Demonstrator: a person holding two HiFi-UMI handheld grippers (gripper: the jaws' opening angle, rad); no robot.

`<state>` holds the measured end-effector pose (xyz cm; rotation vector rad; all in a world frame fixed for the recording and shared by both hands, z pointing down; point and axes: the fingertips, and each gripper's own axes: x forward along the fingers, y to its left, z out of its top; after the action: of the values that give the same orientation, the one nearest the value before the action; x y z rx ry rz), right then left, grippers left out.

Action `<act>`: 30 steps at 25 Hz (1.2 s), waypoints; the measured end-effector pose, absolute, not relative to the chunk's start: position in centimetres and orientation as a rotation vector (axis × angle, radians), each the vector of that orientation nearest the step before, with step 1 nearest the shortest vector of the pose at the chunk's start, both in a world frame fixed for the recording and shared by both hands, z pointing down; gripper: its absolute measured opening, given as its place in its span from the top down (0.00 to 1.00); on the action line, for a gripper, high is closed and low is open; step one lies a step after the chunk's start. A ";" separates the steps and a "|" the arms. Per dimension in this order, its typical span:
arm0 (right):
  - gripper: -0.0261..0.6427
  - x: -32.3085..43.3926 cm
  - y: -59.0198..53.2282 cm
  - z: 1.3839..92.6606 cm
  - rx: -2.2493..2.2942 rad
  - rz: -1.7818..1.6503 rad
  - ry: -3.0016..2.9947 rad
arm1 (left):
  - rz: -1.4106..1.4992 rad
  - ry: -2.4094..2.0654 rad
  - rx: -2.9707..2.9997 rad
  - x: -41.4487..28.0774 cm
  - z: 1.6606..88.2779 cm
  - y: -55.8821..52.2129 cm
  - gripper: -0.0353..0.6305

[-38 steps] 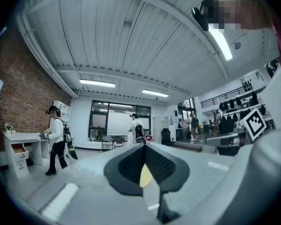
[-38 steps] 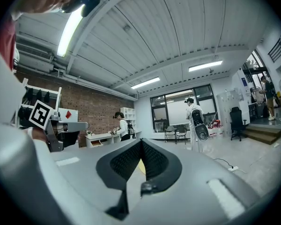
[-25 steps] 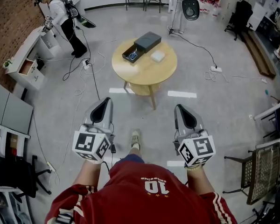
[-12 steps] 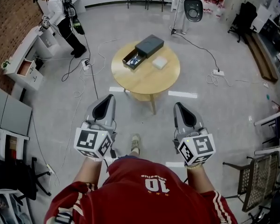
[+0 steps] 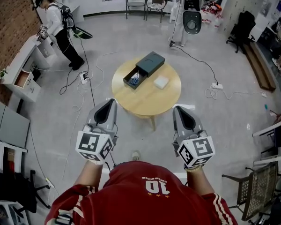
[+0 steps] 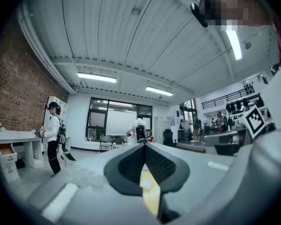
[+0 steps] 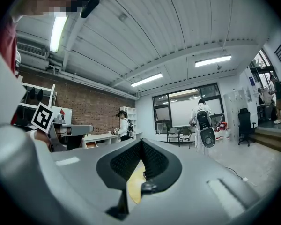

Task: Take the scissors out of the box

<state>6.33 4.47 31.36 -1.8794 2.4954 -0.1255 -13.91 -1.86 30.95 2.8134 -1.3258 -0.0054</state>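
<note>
Walking forward, we have come closer to the round table [image 5: 147, 104], which now sits ahead of both claws. Our left claw [image 5: 110, 102] and right claw [image 5: 176, 109] are both shut tight and hold nothing. No part of the job is done yet. The blue-handled scissors [image 5: 135, 79] lie in the open box [image 5: 151, 63], well ahead and between the claws. We think they lie along the tray, but they are too small for us to see where the tips point.

The head view looks steeply down, close over the left gripper [image 5: 111, 102] and right gripper [image 5: 175, 109], with the round table [image 5: 146, 99] farther ahead. Each gripper view faces level along its own jaws. All three views share the standing person [image 5: 56, 25] by the brick wall [image 5: 11, 20].
</note>
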 end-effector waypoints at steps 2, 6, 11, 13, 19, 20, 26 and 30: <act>0.96 6.1 2.6 30.9 -1.878 -0.108 2.499 | -0.023 -1.325 2.812 -14.2 30.7 -3.7 0.94; 0.96 5.1 -1.2 30.9 -1.876 -0.108 2.520 | -0.036 -1.307 2.806 -15.0 30.8 -7.3 0.94; 0.96 3.1 -5.5 31.2 -1.887 -0.120 2.536 | -0.039 -1.297 2.784 -17.1 31.6 -11.7 0.94; 0.96 2.7 -6.7 31.6 -1.906 -0.117 2.539 | -0.039 -1.282 2.783 -17.5 32.1 -13.1 0.94; 0.96 0.9 -9.4 33.1 -1.941 -0.134 2.550 | -0.034 -1.231 2.760 -19.2 34.5 -16.2 0.94; 0.96 0.8 -9.7 33.2 -1.945 -0.138 2.552 | -0.048 -1.219 2.746 -19.4 34.7 -16.6 0.94; 0.96 0.5 -11.1 33.8 -1.961 -0.157 2.565 | -0.035 -1.252 2.760 -20.1 35.2 -17.8 0.94; 0.96 0.8 -11.6 33.8 -1.960 -0.154 2.566 | -0.035 -1.246 2.757 -19.8 35.6 -18.3 0.94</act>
<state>0.84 -11.58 33.81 -1.9599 2.5658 -0.1538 -19.77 -18.27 35.56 2.7568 -1.2464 -0.0355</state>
